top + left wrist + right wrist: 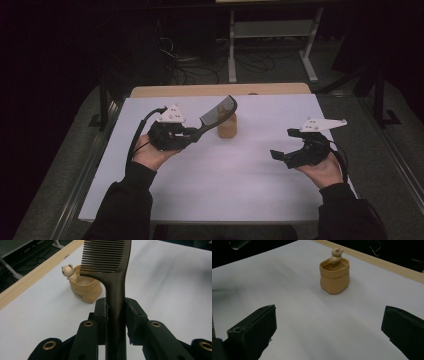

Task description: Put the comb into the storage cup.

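Observation:
A dark comb (218, 113) (112, 272) is held by its handle in my left gripper (192, 134) (117, 312), whose jaws are shut on it. The toothed end points up and away, above a small tan pot (227, 126) (86, 290) (334, 277) with a little bear figure (67, 271) (336, 254) on its rim. The pot stands on the white board (220, 175). At the right, my right gripper (284, 149) (329, 327) hovers over the board, its jaws wide open with nothing between them, pointing toward the pot.
A wooden strip (220, 90) runs along the board's far edge. Beyond it stand a white metal frame (270, 40) and loose cables (195, 65) on the dark floor. Bare board lies between the two hands.

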`<move>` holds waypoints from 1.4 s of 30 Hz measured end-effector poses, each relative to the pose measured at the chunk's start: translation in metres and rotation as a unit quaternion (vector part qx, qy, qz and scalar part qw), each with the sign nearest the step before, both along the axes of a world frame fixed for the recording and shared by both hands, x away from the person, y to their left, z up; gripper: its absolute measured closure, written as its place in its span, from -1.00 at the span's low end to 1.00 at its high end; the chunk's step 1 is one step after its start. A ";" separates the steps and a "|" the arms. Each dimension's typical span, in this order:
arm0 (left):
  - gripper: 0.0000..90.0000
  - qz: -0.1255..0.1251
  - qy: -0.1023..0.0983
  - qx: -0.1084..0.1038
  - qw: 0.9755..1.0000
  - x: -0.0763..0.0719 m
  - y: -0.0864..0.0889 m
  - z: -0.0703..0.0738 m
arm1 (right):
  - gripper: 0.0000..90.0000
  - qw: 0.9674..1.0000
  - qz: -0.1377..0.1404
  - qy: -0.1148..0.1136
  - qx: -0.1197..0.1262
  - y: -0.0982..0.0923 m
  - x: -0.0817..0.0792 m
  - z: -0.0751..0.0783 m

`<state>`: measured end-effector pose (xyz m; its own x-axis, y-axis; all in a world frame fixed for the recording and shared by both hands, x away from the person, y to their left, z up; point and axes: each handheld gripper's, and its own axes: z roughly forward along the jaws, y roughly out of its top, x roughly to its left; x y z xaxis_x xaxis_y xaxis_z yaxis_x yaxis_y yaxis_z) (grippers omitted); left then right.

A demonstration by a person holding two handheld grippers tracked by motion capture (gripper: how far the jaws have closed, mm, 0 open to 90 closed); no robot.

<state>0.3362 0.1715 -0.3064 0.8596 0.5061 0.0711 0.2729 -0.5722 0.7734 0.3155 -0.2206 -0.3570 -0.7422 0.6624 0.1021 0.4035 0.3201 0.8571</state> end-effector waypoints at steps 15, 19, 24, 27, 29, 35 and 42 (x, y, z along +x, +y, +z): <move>0.62 -0.001 -0.008 -0.007 1.000 -0.003 -0.006 -0.002 | -0.92 1.000 0.028 0.004 0.010 0.018 0.011 0.018; 0.62 -0.003 -0.012 -0.008 1.000 -0.005 -0.009 0.000 | -0.90 0.999 0.033 0.002 0.017 0.022 0.014 0.024; 0.62 -0.006 -0.019 -0.013 1.000 -0.006 -0.012 0.004 | -0.87 0.999 0.041 0.001 0.015 0.030 0.020 0.033; 0.62 -0.007 -0.021 -0.016 1.000 -0.007 -0.015 0.005 | -0.84 0.999 0.046 0.001 0.013 0.035 0.023 0.038; 0.62 -0.009 -0.023 -0.015 1.000 -0.007 -0.016 0.006 | -0.82 0.999 0.051 0.002 0.013 0.038 0.025 0.041; 0.62 -0.010 -0.028 -0.019 0.999 -0.008 -0.018 0.006 | -0.75 0.998 0.065 0.005 0.015 0.045 0.029 0.049; 0.62 -0.011 -0.028 -0.023 0.999 -0.008 -0.021 0.006 | -0.72 0.996 0.084 0.010 0.023 0.056 0.034 0.055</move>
